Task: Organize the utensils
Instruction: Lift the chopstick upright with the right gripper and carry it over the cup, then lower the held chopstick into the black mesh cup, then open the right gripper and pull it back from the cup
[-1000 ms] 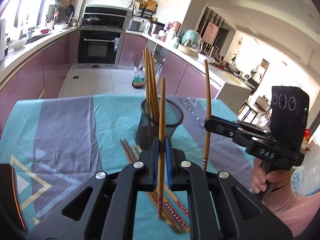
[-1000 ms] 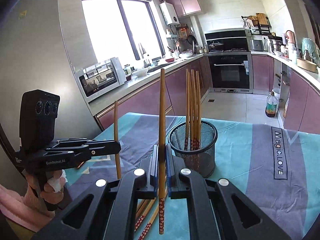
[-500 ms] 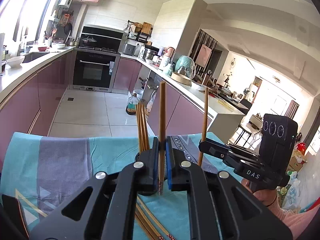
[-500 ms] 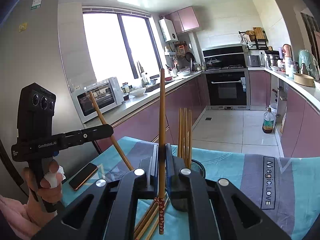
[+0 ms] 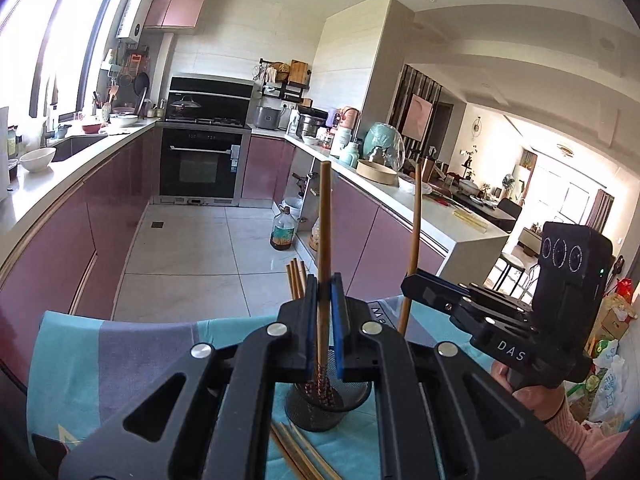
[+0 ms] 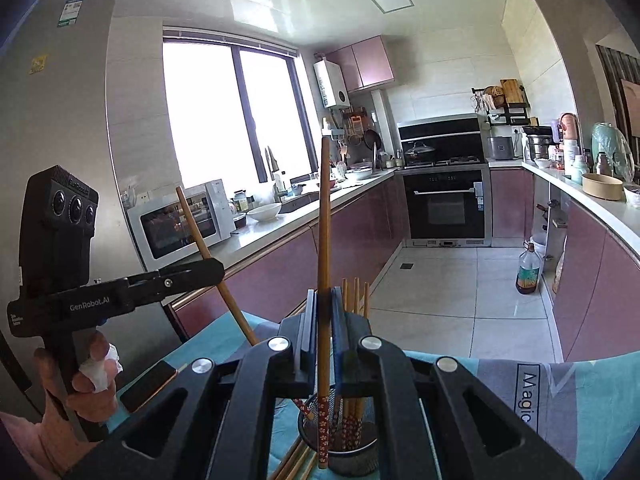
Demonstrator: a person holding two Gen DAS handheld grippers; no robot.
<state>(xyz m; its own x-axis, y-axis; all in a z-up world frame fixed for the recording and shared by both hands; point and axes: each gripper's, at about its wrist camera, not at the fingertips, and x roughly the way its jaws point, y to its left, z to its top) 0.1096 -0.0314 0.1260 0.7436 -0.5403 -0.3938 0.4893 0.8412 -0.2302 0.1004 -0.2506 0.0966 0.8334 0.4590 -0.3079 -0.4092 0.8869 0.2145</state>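
Observation:
My left gripper (image 5: 323, 308) is shut on a brown chopstick (image 5: 324, 216) held upright, its red patterned tip hanging at the mouth of the black mesh cup (image 5: 320, 404). In the right wrist view, the left gripper (image 6: 212, 268) carries this chopstick (image 6: 200, 236) tilted. My right gripper (image 6: 323, 308) is shut on a second upright chopstick (image 6: 324, 220), whose patterned end hangs by the mesh cup (image 6: 344, 452). The left wrist view shows the right gripper (image 5: 416, 288) at the right with that chopstick (image 5: 416, 232). Several chopsticks (image 6: 356, 292) stand in the cup.
Loose chopsticks (image 5: 300, 452) lie on the teal and grey tablecloth (image 5: 140, 360) in front of the cup. A phone (image 6: 148, 384) lies near the table's left edge. A person's hands grip both handles. Kitchen counters and floor lie beyond the table.
Both grippers have risen with their chopsticks, and the cup now sits low under the fingers. The left gripper's chopstick went from upright to tilted, its patterned tip now at the cup.

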